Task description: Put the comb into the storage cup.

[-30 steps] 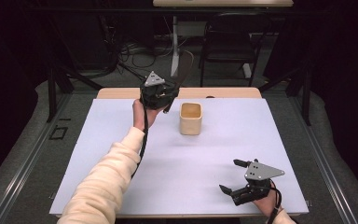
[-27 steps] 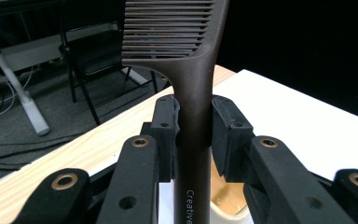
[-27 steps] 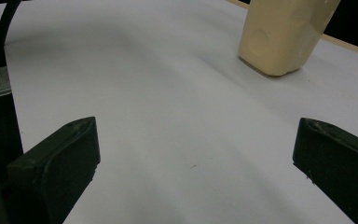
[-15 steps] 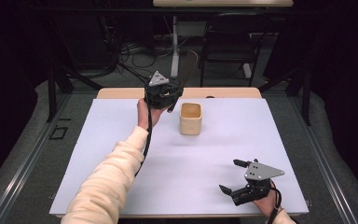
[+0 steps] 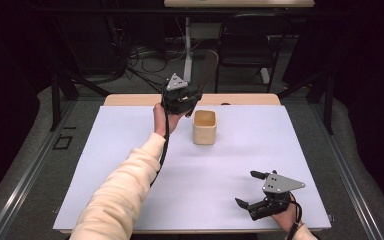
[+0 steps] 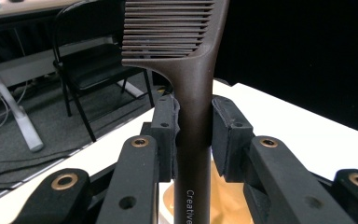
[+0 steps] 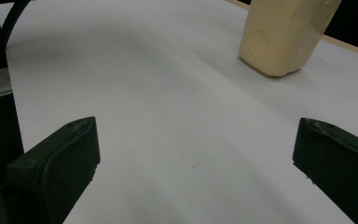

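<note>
Left gripper point(image 6: 193, 135) is clamped on the dark comb point(image 6: 193, 93) handle, just above the beige cup point(image 5: 204, 127) — looks like the drop-in step, so next lower and let go — right gripper point(image 5: 250, 192) rests wide open.

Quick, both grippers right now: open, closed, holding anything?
Left gripper: closed on the brown comb handle.
Right gripper: open, holding nothing.

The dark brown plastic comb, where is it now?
The dark brown plastic comb is clamped by its handle in the left hand-held gripper, just above the beige plastic cup.
</note>
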A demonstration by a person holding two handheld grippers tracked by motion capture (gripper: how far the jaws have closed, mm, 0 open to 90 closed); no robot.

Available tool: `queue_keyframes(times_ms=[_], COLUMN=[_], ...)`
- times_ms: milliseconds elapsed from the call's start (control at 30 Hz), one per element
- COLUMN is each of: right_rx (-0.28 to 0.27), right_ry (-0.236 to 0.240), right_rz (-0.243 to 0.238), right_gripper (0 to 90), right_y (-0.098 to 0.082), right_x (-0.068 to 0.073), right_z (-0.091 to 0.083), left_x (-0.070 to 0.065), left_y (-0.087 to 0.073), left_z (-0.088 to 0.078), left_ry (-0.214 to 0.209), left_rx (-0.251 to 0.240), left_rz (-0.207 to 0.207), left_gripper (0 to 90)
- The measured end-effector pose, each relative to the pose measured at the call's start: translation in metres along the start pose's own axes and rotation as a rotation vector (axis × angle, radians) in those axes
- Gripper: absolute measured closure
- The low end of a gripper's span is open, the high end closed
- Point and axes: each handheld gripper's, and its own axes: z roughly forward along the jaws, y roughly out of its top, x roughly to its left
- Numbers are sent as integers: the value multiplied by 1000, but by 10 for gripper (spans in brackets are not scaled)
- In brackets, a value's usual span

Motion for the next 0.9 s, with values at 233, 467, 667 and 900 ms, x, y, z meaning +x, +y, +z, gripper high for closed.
queue_keyframes(times_ms=[233,467,667,900], right_rx=[0,4,9,9], right_ry=[-1,-2,1,3], right_rz=[-1,2,-1,0], right_gripper=[2,2,2,1], right_y=[0,0,0,0], right_x=[0,0,0,0], right_z=[0,0,0,0], left_x=[-4,-7,-11,-15], left_y=[2,0,0,-1], left_z=[6,16,23,29], left_ry=[-5,-6,-5,-18], left_rx=[-14,-18,-25,-34], left_rz=[4,4,12,16], left_gripper=[722,722,722,722])
